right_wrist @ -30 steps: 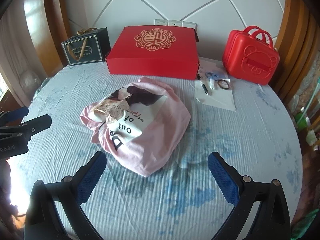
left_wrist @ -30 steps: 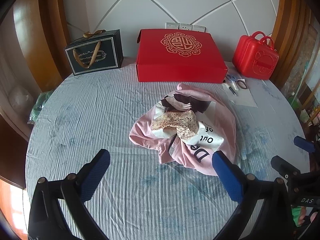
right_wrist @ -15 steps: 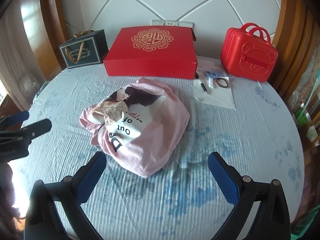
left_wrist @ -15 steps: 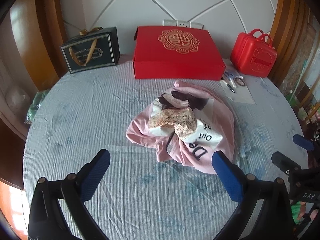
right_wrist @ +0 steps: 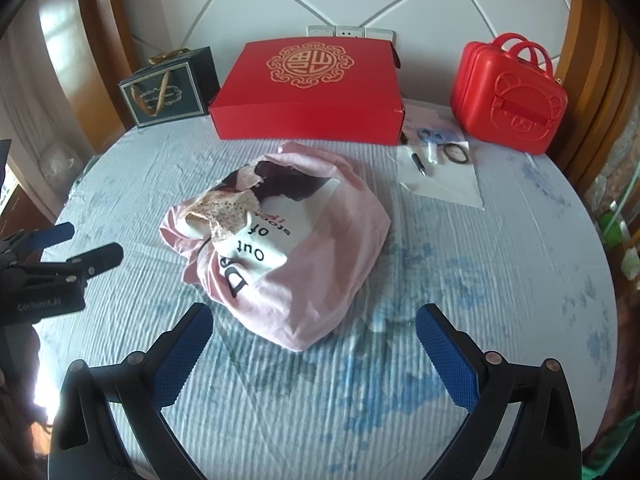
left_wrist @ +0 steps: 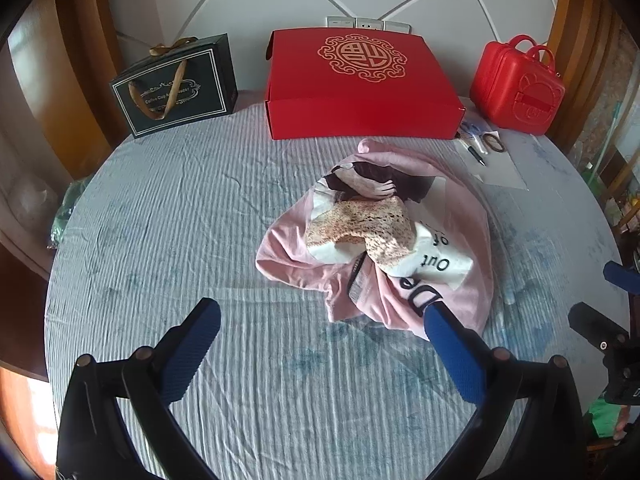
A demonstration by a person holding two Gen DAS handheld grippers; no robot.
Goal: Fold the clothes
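Observation:
A crumpled pink T-shirt [left_wrist: 452, 208] with a white printed panel and black lettering lies in a heap at the middle of the round table; the right wrist view shows the same T-shirt [right_wrist: 332, 248]. My left gripper [left_wrist: 320, 320] hovers open just short of its near edge, nothing between the blue pads. My right gripper [right_wrist: 312, 320] is open too, its fingers wide apart over the shirt's near corner. Each gripper shows in the other's view: the right gripper [left_wrist: 608, 300] at the right edge, the left gripper [right_wrist: 60, 248] at the left edge.
A large red gift box [left_wrist: 360, 84] stands at the back, a dark gift bag [left_wrist: 176, 84] to its left, a small red case [left_wrist: 516, 84] to its right. Paper [right_wrist: 440, 176] with scissors, a pen and a hair band lies near the case. A blue-grey tablecloth [left_wrist: 180, 220] covers the table.
Both views have shifted slightly; the shirt sits a little nearer to both grippers than before. The shirt itself has not been moved, and both grippers stay open.

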